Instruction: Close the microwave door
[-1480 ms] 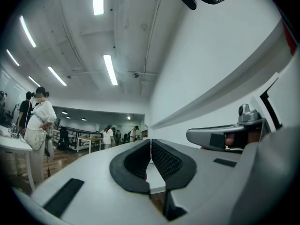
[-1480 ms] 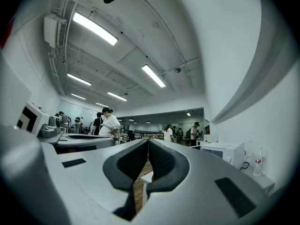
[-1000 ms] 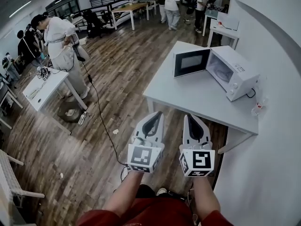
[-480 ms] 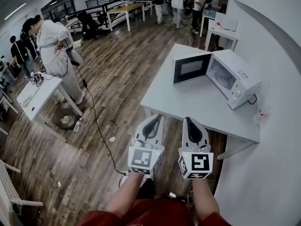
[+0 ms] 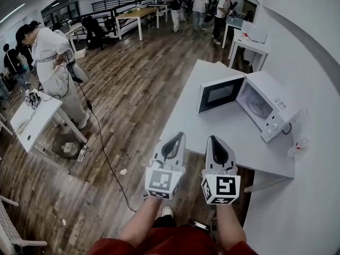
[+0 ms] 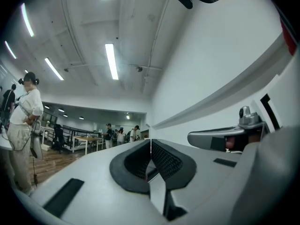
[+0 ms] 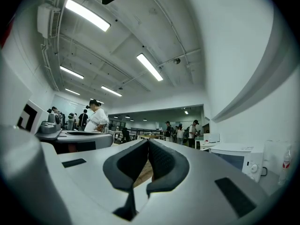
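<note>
A white microwave (image 5: 272, 106) stands on the pale table (image 5: 212, 137) against the right wall. Its dark-windowed door (image 5: 220, 94) hangs open, swung out to the left. My left gripper (image 5: 179, 136) and right gripper (image 5: 211, 139) are held side by side over the table's near edge, short of the microwave. Both are shut with nothing between the jaws. The right gripper view shows the microwave (image 7: 240, 159) low at the right, beyond the closed tips (image 7: 148, 142). The left gripper view shows its closed tips (image 6: 150, 142) and the right gripper (image 6: 224, 138) beside it; no microwave is seen there.
A small bottle (image 5: 296, 147) stands at the table's right edge by the wall. A person in white (image 5: 50, 52) stands by a small white table (image 5: 31, 122) at the left, with a cable (image 5: 103, 153) across the wood floor. More tables and people fill the back.
Both grippers have travelled forward together toward the table, still shut. The table and the microwave now sit nearer and lower in the head view.
</note>
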A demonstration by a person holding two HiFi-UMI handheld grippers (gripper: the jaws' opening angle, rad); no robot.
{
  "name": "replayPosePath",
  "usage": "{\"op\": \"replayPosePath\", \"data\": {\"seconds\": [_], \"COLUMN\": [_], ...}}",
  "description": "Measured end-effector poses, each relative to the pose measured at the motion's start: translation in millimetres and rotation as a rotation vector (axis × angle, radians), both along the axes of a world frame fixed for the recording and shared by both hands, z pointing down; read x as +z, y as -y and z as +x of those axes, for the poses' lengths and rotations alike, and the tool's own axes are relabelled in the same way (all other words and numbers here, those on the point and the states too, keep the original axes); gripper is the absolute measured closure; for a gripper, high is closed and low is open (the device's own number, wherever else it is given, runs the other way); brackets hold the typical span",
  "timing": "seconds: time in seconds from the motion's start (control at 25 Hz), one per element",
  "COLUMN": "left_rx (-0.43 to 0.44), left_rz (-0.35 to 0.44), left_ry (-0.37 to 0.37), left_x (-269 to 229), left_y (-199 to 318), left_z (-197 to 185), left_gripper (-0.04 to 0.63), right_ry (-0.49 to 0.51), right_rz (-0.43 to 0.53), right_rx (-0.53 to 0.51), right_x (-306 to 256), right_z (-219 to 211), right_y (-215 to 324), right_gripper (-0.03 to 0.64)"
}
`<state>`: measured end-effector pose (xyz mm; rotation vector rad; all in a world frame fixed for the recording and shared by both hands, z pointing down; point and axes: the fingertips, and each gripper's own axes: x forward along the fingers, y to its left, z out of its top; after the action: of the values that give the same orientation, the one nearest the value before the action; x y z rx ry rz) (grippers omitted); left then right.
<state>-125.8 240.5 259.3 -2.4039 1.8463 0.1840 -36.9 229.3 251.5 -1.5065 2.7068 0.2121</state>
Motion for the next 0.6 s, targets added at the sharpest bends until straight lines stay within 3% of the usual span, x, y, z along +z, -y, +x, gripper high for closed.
{"op": "replayPosePath", "data": {"seconds": [0.4, 0.6], "left_rx": [0.043, 0.052], "left_rz": [-0.004, -0.014], "left_ry": [-0.009, -0.019], "left_x": [9.3, 15.1], "left_y": [62.3, 96.0], "left_z": [-42.9, -44.6], "left_gripper": [0.563, 0.563], "right_ry": [-0.022, -0.024], "right_rz": [-0.015, -0.019], "right_rx": [0.049, 0.052], "right_x": [13.0, 15.8], "right_z": [-32.2, -38.1], "right_y": [60.3, 95.8], "right_gripper": [0.594, 0.594]}}
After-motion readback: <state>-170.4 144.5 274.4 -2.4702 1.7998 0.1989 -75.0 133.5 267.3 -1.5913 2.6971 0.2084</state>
